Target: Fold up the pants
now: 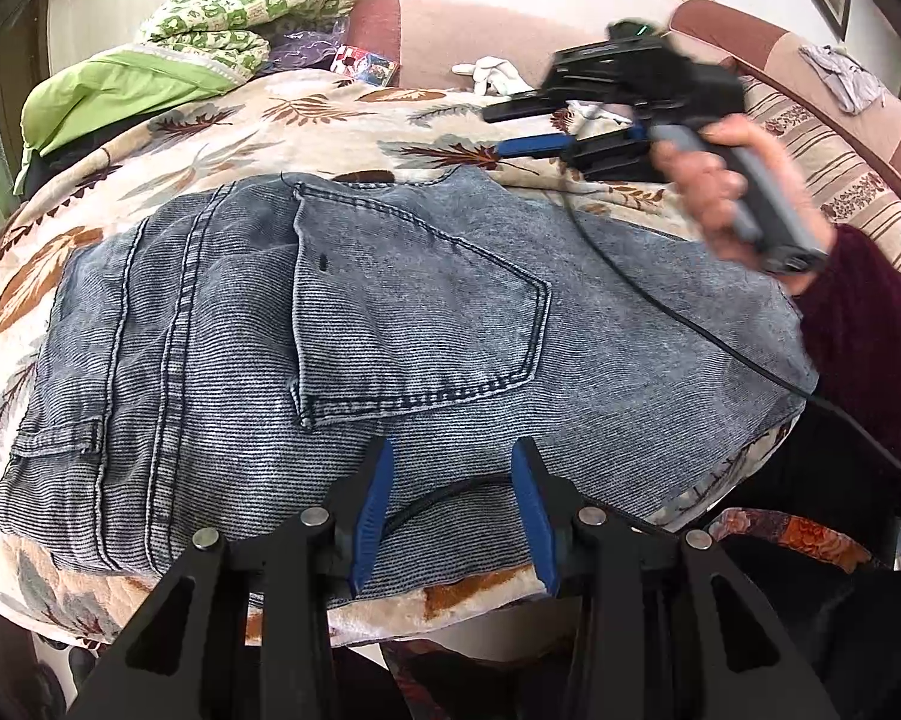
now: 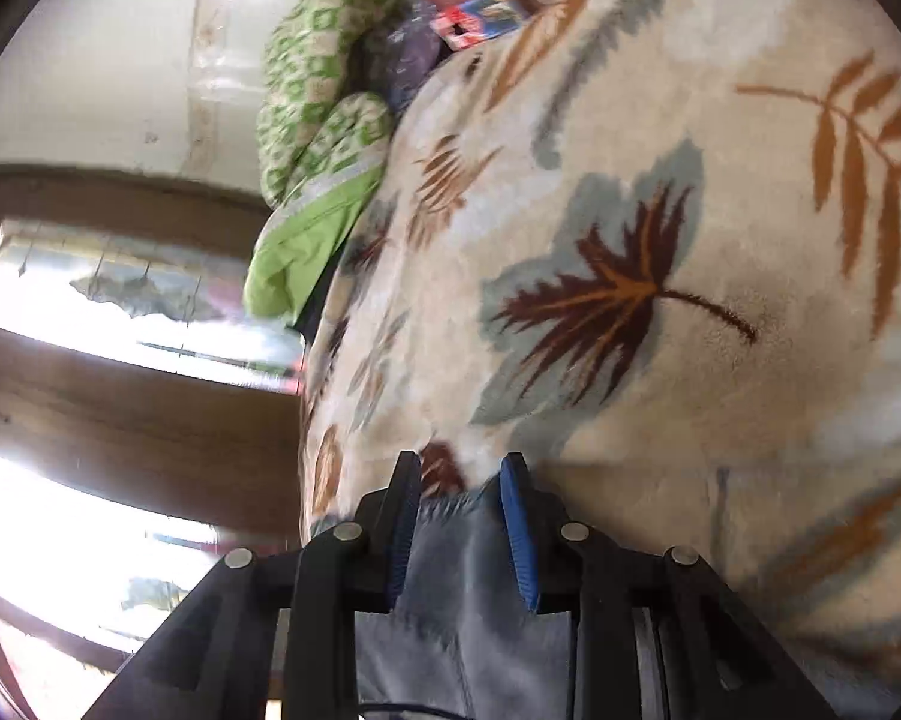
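The jeans (image 1: pixel 342 324) lie folded on the bed (image 1: pixel 342 114), pocket up. The left gripper (image 1: pixel 450 510) hovers at their near edge, fingers apart; the right gripper (image 2: pixel 459 516) hangs beyond, also apart, empty. Folding looks nearly finished; next likely comes a final fold or smoothing.

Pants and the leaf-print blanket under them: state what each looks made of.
Pants: looks like washed blue denim, matte, with fine ribbed weave and double-stitched seams and pocket. Blanket: probably plush fleece; fuzzy nap visible in the right wrist view.
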`<state>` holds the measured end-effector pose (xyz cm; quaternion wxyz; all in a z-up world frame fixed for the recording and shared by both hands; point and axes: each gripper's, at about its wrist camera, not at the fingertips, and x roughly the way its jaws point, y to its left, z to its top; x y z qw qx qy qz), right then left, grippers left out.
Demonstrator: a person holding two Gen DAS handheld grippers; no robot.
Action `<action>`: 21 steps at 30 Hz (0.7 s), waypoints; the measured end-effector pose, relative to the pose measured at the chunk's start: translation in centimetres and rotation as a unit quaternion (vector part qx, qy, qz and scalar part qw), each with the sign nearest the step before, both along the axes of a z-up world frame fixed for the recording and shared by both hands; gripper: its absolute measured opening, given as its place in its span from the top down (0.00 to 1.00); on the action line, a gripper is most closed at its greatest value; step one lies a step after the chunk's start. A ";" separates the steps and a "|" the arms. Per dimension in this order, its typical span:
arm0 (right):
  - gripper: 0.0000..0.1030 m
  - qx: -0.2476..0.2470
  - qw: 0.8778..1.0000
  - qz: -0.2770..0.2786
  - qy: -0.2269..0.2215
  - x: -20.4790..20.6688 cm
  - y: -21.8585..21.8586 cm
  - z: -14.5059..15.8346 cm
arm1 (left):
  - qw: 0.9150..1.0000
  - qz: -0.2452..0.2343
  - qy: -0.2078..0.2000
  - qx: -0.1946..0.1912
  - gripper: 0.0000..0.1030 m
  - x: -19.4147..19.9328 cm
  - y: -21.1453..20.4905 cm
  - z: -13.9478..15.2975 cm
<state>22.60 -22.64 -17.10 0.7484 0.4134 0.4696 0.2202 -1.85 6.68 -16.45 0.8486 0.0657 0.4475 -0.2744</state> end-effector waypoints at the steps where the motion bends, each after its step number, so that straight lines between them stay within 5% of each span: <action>1: 0.70 -0.030 0.999 0.021 -0.008 -0.6 0.4 1.0 | 1.000 0.003 -0.001 -0.002 0.59 -0.2 0.1 0.1; 8: 0.69 -0.163 0.976 0.142 0.012 -4.3 6.7 0.6 | 1.000 0.017 -0.004 -0.004 0.59 0.1 0.1 0.3; 11: 0.74 -0.217 0.970 0.104 -0.009 -3.5 7.2 -0.5 | 1.000 0.022 -0.015 0.008 0.59 -0.2 0.2 0.5; 15: 1.00 -0.203 0.977 0.059 0.014 -2.0 5.3 -1.4 | 0.998 0.019 -0.036 0.037 0.59 -0.7 0.1 0.4; 19: 1.00 -0.237 0.971 0.000 0.006 -1.6 3.1 -1.2 | 0.998 0.025 -0.044 0.047 0.59 -1.0 0.1 0.5; 21: 0.98 -0.170 0.985 -0.021 0.030 -1.7 1.0 -2.1 | 0.997 0.030 -0.051 0.049 0.59 -1.3 0.3 0.8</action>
